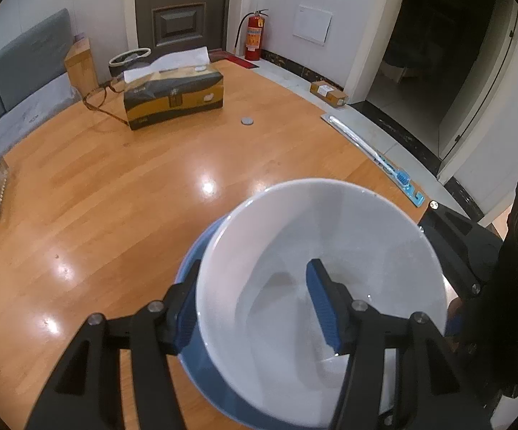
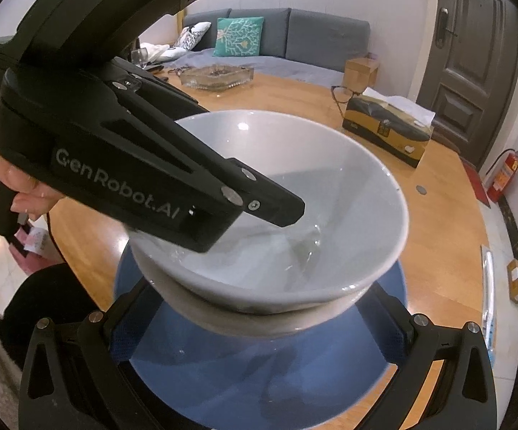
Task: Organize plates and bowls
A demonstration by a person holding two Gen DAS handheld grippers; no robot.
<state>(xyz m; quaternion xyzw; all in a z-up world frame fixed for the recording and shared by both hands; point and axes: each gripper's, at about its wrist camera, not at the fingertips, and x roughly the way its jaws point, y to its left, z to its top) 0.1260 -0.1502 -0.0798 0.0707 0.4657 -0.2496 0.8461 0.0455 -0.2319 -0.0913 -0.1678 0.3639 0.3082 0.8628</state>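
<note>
We see a white bowl (image 1: 316,297) sitting on a blue plate (image 2: 259,369) at the near edge of the wooden table (image 1: 115,186). The left gripper (image 1: 255,297) straddles the bowl's left wall — one blue pad (image 1: 321,308) inside, the other outside, though we cannot tell whether they press the wall or stand just off it. The right gripper (image 2: 259,340) has its fingers spread wide to either side of the plate, below the bowl. Far across the table lie a tissue box (image 1: 172,96), glasses (image 1: 101,98) beside it and a glass ashtray (image 2: 217,76).
</note>
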